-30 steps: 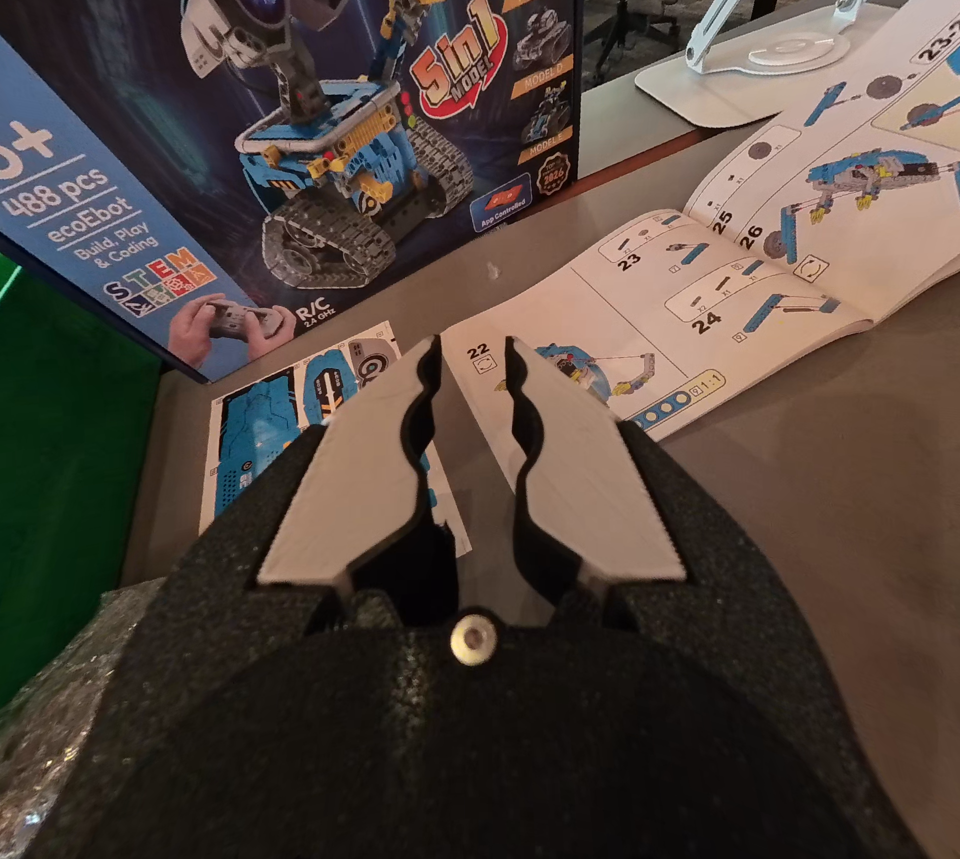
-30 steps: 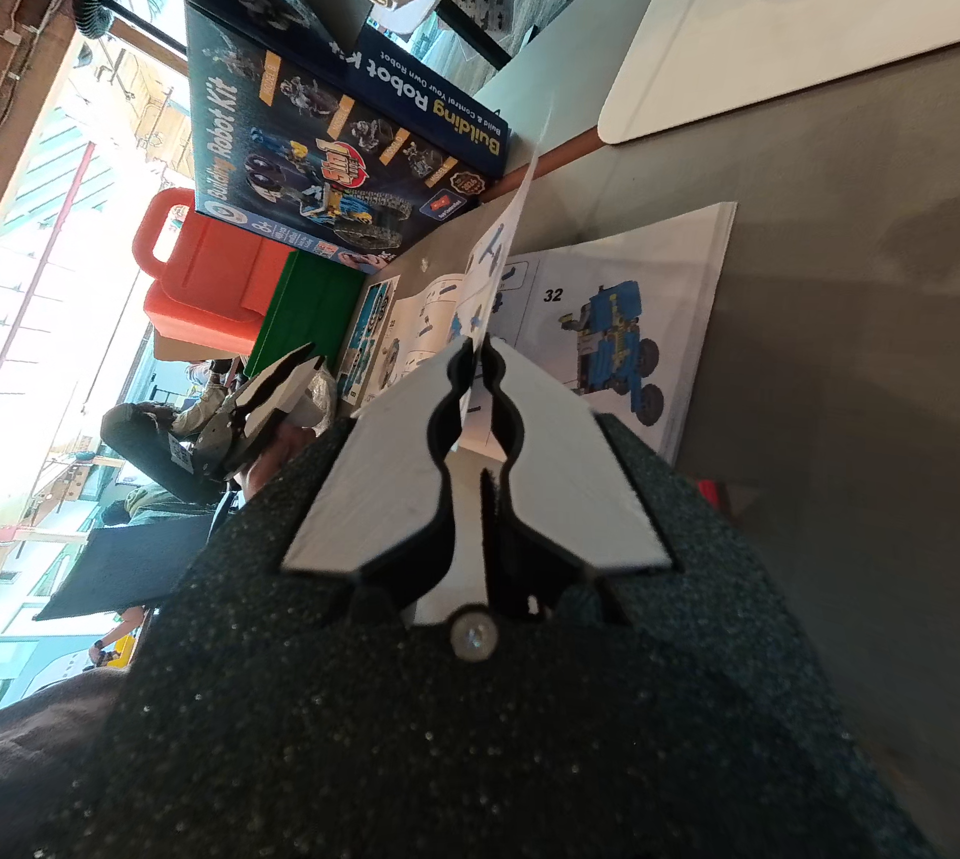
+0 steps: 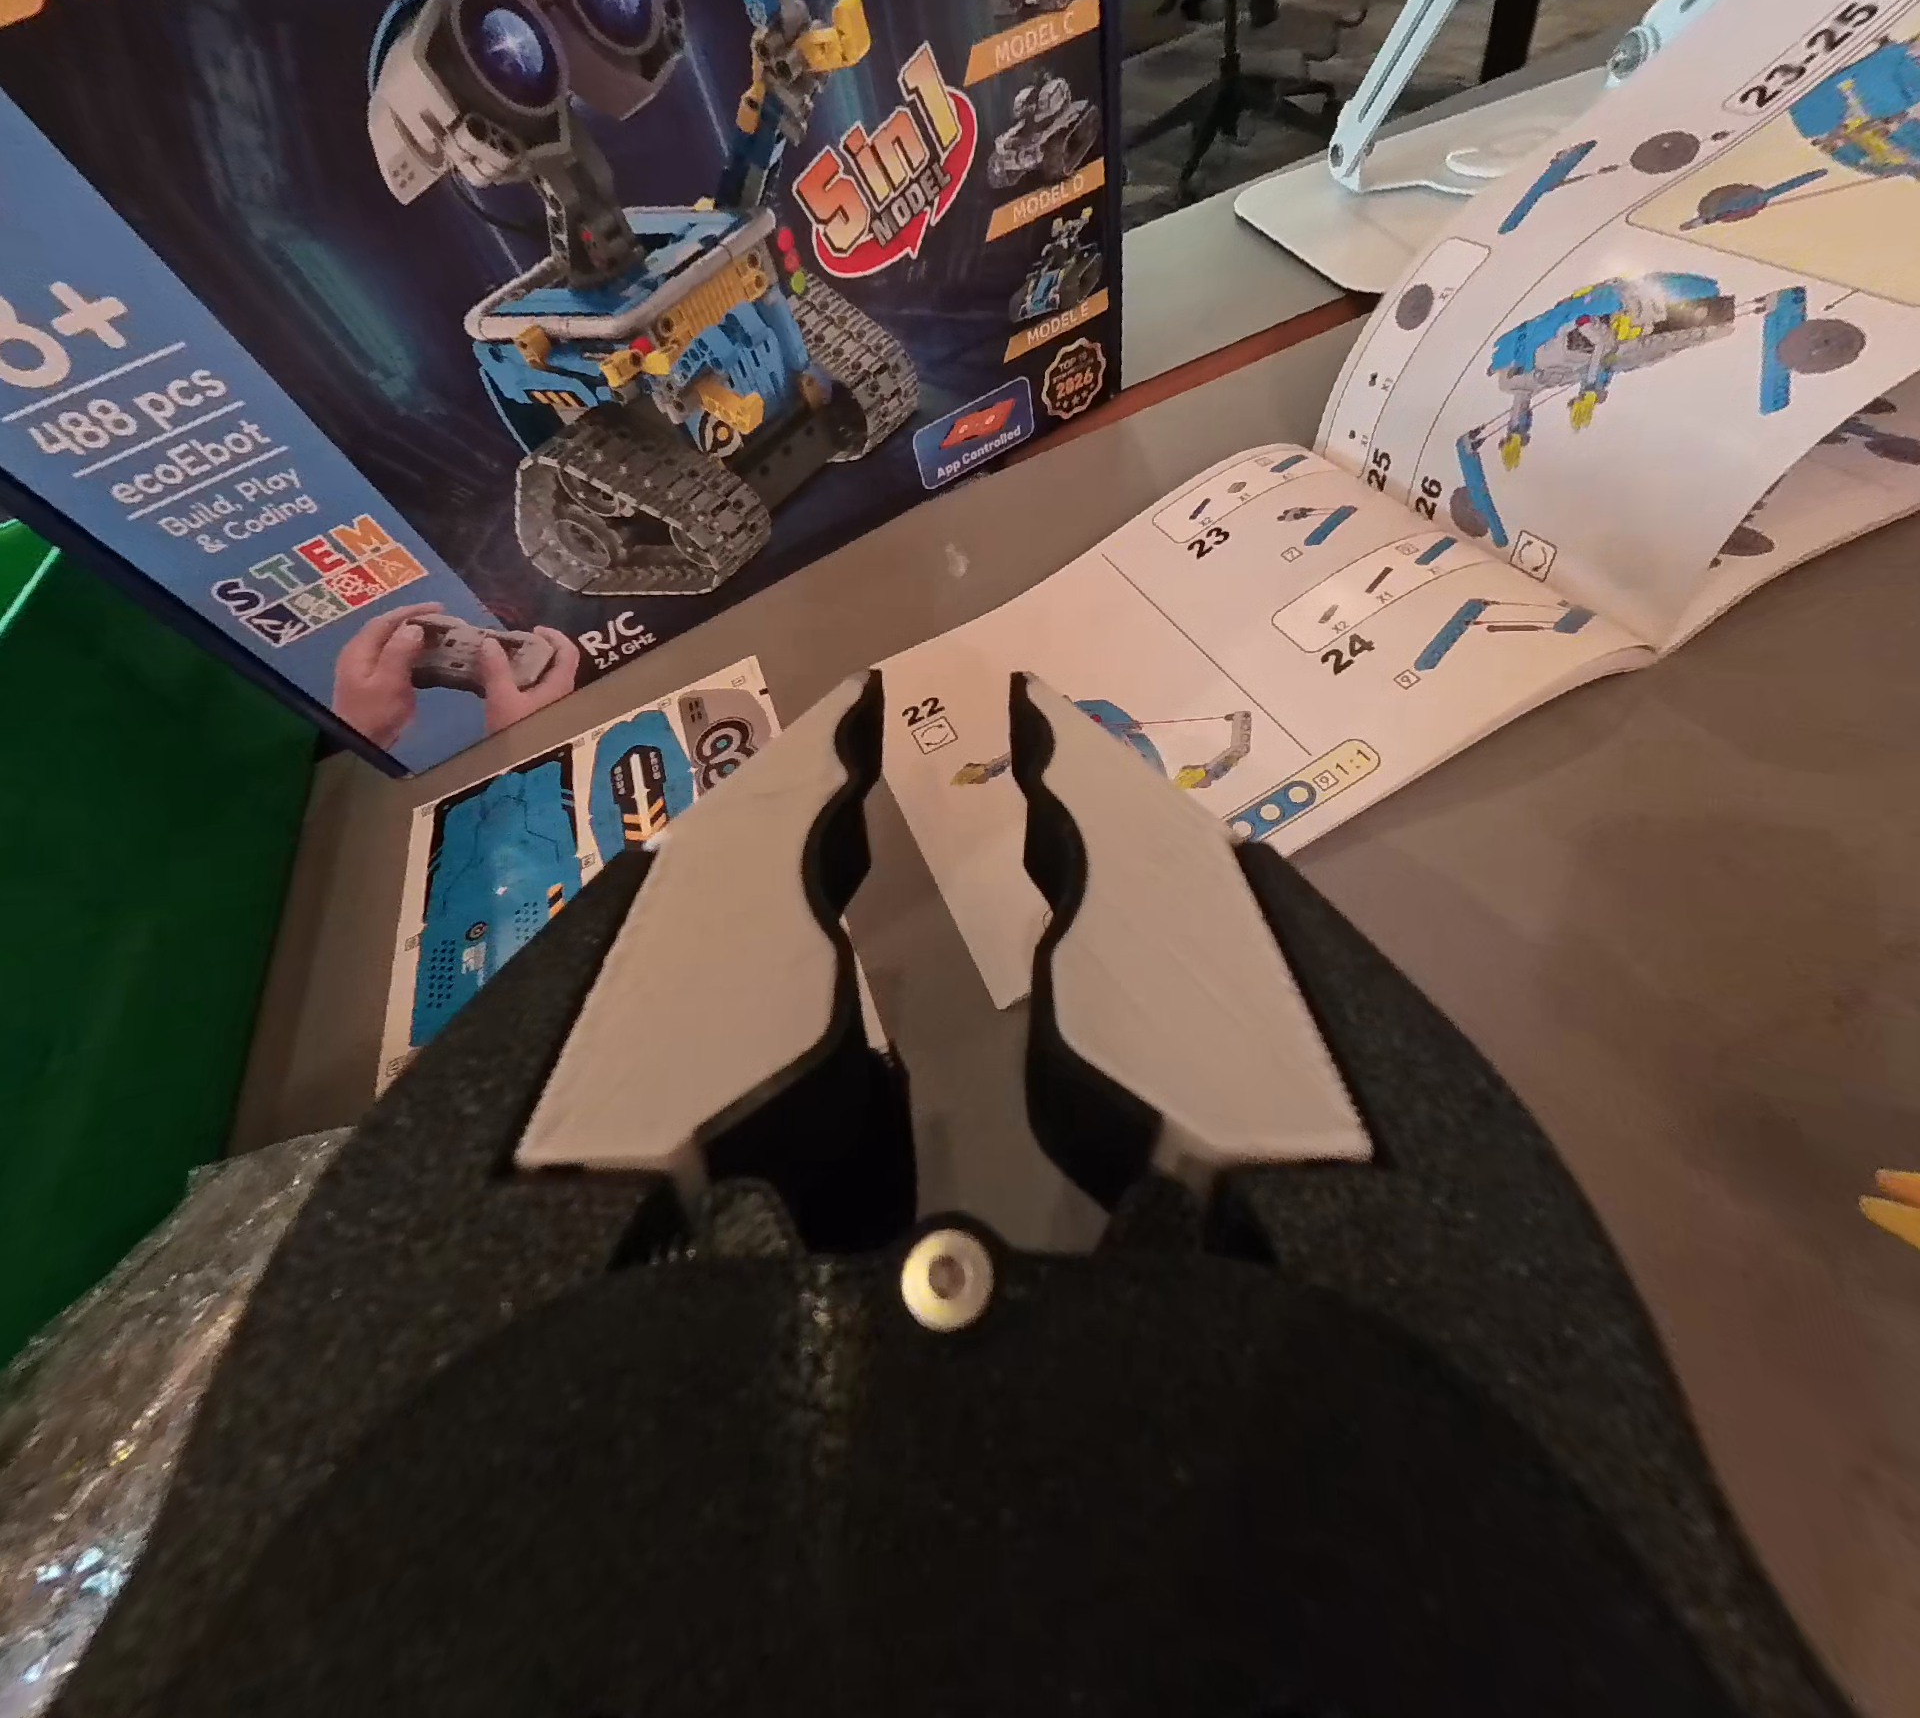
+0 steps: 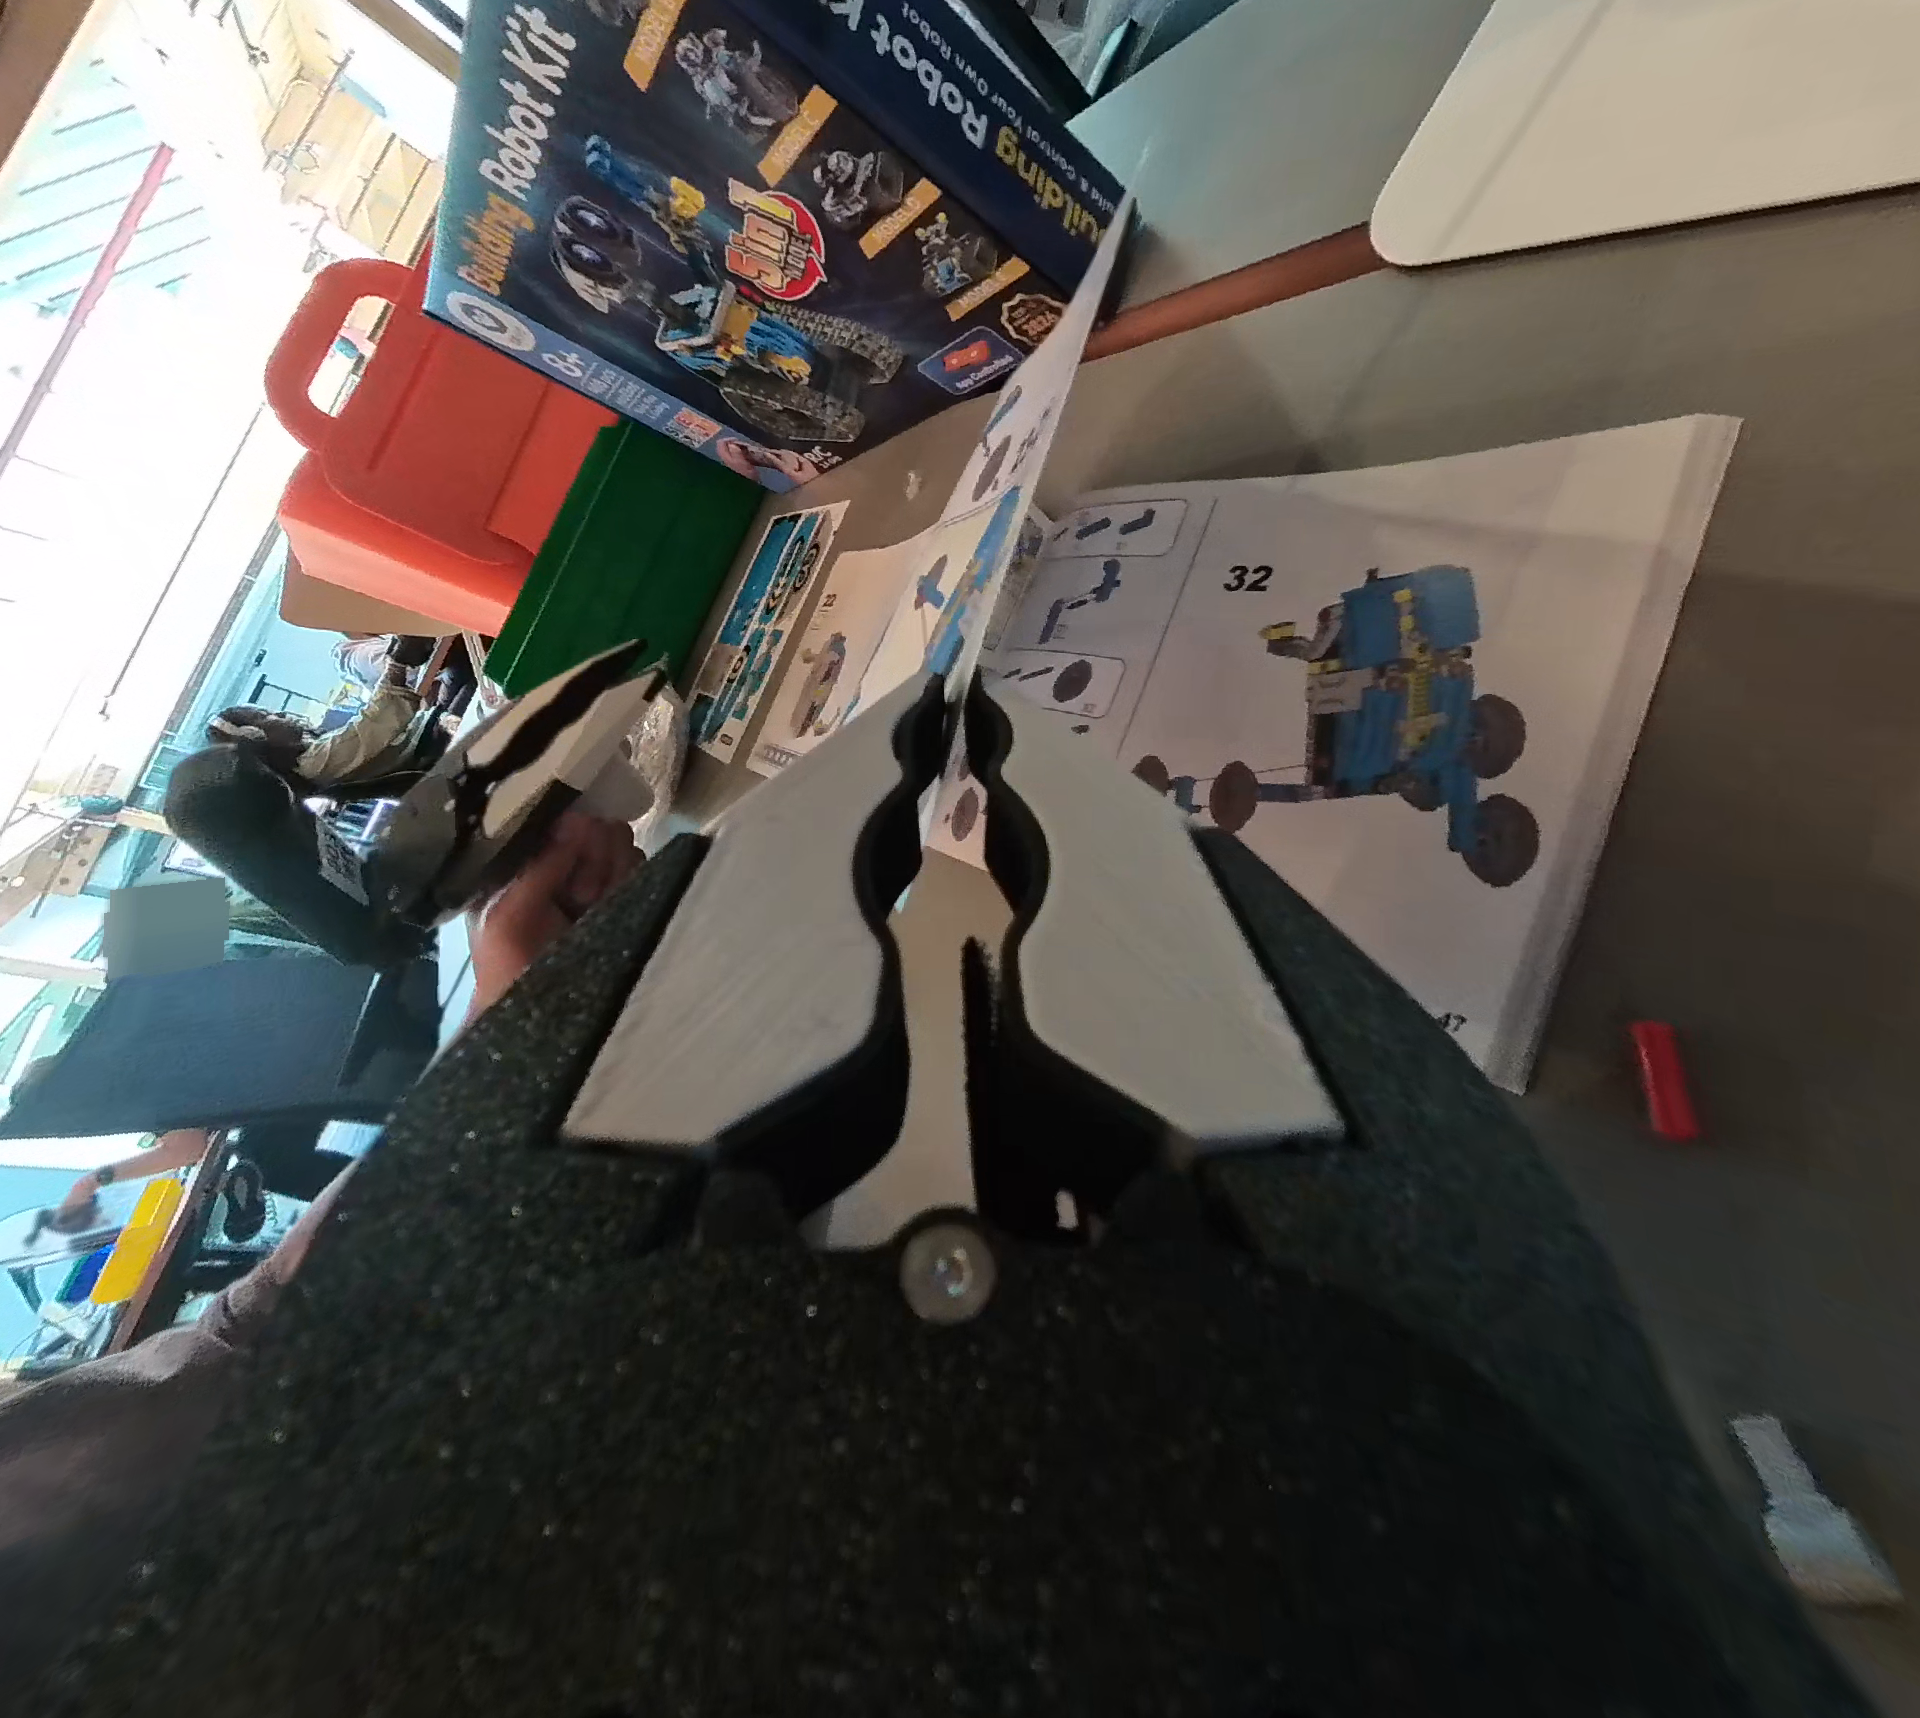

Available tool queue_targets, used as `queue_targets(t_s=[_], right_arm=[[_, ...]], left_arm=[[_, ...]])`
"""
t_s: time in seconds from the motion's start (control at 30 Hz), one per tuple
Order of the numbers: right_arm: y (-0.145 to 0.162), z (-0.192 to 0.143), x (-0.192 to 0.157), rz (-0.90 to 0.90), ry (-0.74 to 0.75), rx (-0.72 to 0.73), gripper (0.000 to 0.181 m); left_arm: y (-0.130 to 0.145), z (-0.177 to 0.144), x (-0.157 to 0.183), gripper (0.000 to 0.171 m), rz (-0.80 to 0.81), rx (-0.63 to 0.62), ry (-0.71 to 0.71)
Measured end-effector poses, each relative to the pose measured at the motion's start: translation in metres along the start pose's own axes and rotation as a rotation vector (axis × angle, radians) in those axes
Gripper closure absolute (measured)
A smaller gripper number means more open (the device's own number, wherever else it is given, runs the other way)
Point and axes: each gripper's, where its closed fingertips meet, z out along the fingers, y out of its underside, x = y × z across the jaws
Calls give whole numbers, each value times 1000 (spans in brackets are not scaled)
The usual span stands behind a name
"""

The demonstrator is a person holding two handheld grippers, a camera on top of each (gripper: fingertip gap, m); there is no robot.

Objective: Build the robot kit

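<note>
Paper first: the right gripper (image 4: pixel 951 712) is pinched tight on one thin white page (image 4: pixel 1023 463) of the open white instruction booklet (image 4: pixel 1558 733), lifting it edge-on above the spread lying flat on the grey table (image 4: pixel 1766 338). Left gripper (image 3: pixel 945 702) hangs over the booklet's near corner, jaws a little apart, holding nothing (it's just above the blue sticker sheet (image 3: pixel 520 879) too). Behind stands the dark blue cardboard kit box (image 3: pixel 582 214), with a green tray (image 4: pixel 634 567) and an orange plastic case (image 4: pixel 416 453) beside it.
</note>
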Motion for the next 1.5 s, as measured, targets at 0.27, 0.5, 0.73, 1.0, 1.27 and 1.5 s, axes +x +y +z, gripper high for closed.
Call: queue_targets(t_s=[0.27, 0.5, 0.73, 1.0, 1.27, 1.5], right_arm=[[6, 15, -5, -48, 31, -14, 179], [90, 42, -183, -387, -628, -283, 108], [79, -20, -181, -609, -607, -239, 108], [138, -119, -127, -785, -521, -290, 112], [179, -99, -150, -1088, -458, -217, 102], [196, -84, -150, -906, -556, -318, 93]], left_arm=[[2, 2, 1, 148, 2, -14, 4], [-1, 0, -1, 148, -55, 2, 15], [-31, -27, 2, 145, -168, 89, 148], [-68, -171, 138, 90, -401, 20, 962], [-81, -174, 171, 87, -230, 25, 842], [-111, -28, 237, 126, 384, -271, 835]])
